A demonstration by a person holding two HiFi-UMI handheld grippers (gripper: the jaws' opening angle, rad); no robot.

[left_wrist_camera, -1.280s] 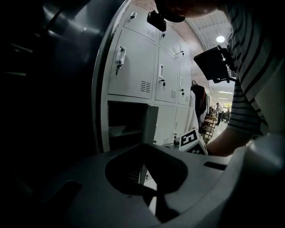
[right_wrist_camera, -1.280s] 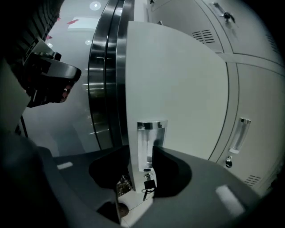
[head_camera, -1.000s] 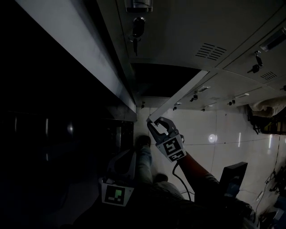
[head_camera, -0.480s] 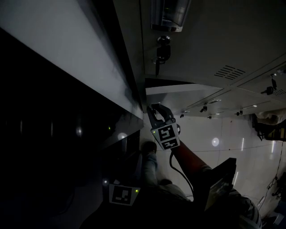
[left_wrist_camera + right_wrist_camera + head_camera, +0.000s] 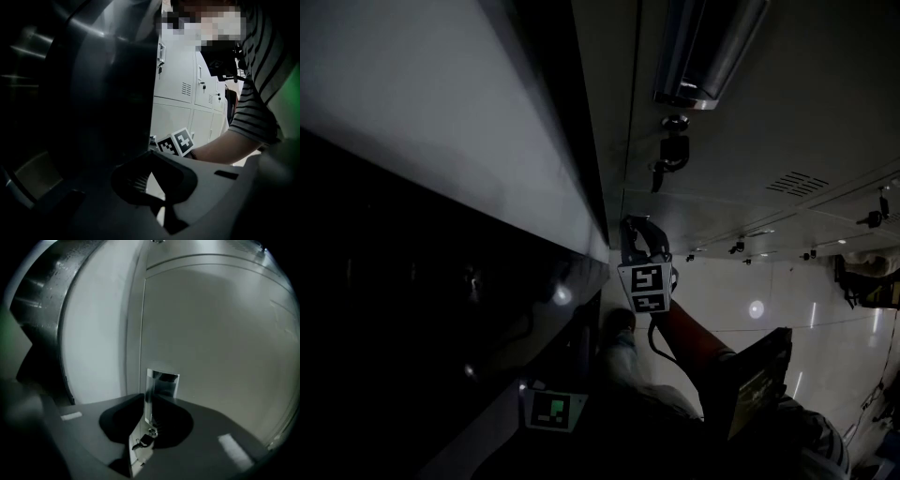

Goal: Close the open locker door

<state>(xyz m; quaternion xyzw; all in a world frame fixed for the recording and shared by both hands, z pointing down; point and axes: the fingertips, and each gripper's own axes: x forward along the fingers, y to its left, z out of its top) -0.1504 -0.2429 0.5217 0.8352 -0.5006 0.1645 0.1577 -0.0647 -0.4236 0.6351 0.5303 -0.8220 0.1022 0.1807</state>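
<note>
The grey locker door (image 5: 712,223) now lies flush with the row of lockers. My right gripper (image 5: 637,228) has its fingertips against that door's left edge, with its marker cube (image 5: 645,287) just below. In the right gripper view the door (image 5: 220,333) fills the frame. Its chrome recessed handle (image 5: 162,384) and key (image 5: 143,440) show in line with the narrow gap of the right gripper (image 5: 145,418). The jaws are closing and I see nothing pinched between them. The left gripper (image 5: 158,199) is shut and empty, held low; its marker cube (image 5: 551,410) shows at the bottom.
A broad pale panel (image 5: 459,141) runs along the left. Above is another locker with a handle (image 5: 705,52) and key (image 5: 673,155). More lockers (image 5: 825,234) run off to the right over a glossy floor (image 5: 769,300). A person's leg (image 5: 623,361) is below.
The door stood open a second ago with the right gripper at its free edge. It has swung fully closed, and the gripper followed it to the locker face.
</note>
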